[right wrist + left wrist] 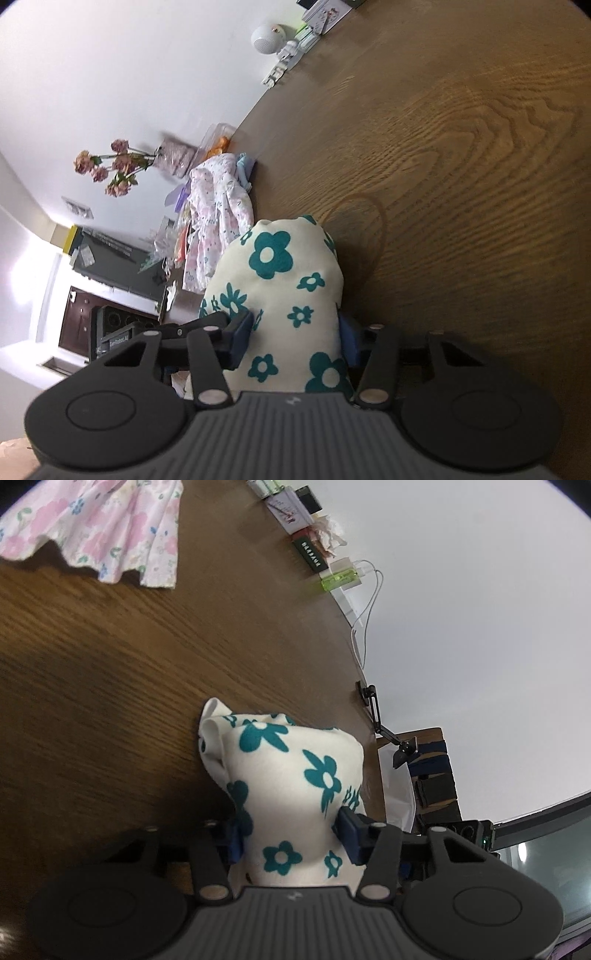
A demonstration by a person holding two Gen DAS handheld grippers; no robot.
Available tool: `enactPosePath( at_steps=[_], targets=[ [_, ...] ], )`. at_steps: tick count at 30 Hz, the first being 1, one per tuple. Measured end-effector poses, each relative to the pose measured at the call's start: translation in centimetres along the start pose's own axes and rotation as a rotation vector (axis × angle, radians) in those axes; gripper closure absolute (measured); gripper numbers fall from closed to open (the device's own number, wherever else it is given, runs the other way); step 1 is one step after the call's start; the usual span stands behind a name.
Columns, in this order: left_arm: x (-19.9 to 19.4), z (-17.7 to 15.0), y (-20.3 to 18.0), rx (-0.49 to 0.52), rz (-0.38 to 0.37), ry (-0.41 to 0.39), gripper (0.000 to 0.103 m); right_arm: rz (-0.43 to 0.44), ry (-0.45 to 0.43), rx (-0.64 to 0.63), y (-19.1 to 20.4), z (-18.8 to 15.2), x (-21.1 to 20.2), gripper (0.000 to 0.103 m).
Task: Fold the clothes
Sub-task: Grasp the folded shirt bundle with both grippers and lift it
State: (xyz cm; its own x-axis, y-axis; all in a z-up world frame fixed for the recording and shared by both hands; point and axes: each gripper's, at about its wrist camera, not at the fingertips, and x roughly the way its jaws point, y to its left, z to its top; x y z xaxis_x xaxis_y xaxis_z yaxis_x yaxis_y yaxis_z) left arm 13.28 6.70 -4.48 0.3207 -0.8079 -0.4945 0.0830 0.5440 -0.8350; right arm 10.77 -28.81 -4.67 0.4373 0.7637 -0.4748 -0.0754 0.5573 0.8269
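Left gripper (291, 834) and right gripper (295, 339) are each pinching the teal-flowered cream garment (295, 775), jaws half-closed on bunched cloth. Both are gripping it above the tabletop (110, 664), likely for spreading it taut before a fold.

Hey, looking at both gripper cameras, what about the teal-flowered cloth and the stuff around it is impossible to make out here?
- Teal-flowered cloth, left wrist view: its lower part is hidden behind the left gripper; the garment type is unclear.
- Same cloth, right wrist view: bunched between the pads of the right gripper, its full shape is unseen.
- Pink floral garment, left wrist view: cut off by the top edge.
- Green box, left wrist view: lettering too small to read.
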Motion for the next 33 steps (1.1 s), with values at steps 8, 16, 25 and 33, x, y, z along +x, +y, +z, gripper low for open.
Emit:
enactPosePath(
  at_steps=[8,16,25,33],
  targets=[
    [-0.4,0.5,-1.0,0.104,0.007,-0.018,0.065,-0.015,-0.051,0.003,0.8,-0.7,-0.1,0.065],
    [-1.0,1.2,-1.8,0.147,-0.024,-0.051,0.066,-0.018,-0.09,-0.021,2.2,-0.2,-0.4,0.066],
    [-2.4,4.8,-5.2,0.237,-0.061,-0.113,0.066,-0.007,-0.161,-0.109,6.3,3.2,-1.3,0.066],
    [-1.2,13.5,-10.4,0.302,-0.049,-0.149,0.066,-0.021,-0.258,-0.191,8.8,10.8,-0.1,0.066]
  ],
)
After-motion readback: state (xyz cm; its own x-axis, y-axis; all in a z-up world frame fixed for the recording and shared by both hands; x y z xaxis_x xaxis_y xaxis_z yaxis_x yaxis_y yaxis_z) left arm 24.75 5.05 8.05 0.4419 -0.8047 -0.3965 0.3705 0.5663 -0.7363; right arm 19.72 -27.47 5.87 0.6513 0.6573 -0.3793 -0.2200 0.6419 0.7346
